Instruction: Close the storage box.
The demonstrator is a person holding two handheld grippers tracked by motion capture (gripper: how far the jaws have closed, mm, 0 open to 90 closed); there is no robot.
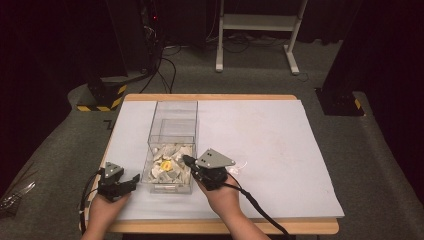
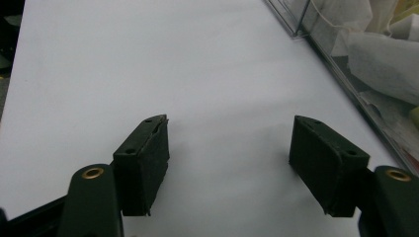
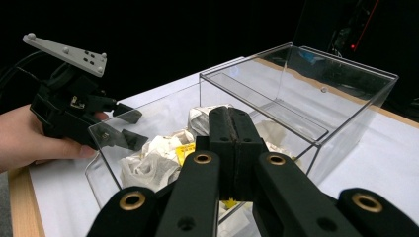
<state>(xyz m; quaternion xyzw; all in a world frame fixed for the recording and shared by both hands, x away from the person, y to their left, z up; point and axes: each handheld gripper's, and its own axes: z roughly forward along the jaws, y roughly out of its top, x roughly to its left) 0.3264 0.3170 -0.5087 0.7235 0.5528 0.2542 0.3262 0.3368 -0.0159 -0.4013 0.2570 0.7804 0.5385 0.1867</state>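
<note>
A clear plastic box (image 1: 175,120) stands left of centre on the white-covered table (image 1: 280,145). Its near half holds crumpled white paper sachets (image 1: 167,172) and a yellow piece (image 1: 165,164). My right gripper (image 1: 186,160) is shut with nothing between its jaws, its tips over the box's near right rim. In the right gripper view the shut jaws (image 3: 231,114) point over the sachets (image 3: 148,160) and a yellow tag (image 3: 185,149) inside the box (image 3: 346,98). My left gripper (image 1: 131,181) rests open on the white cover just left of the box. Nothing lies between the open jaws (image 2: 230,128); the box wall (image 2: 346,84) runs along their right.
A small clear wrapper (image 1: 241,167) lies on the cover by my right hand. Beyond the table stand a white frame (image 1: 260,22), a black stand with a yellow-striped foot (image 1: 102,97) and a black post base (image 1: 340,100). Cables trail from both grippers toward the near table edge.
</note>
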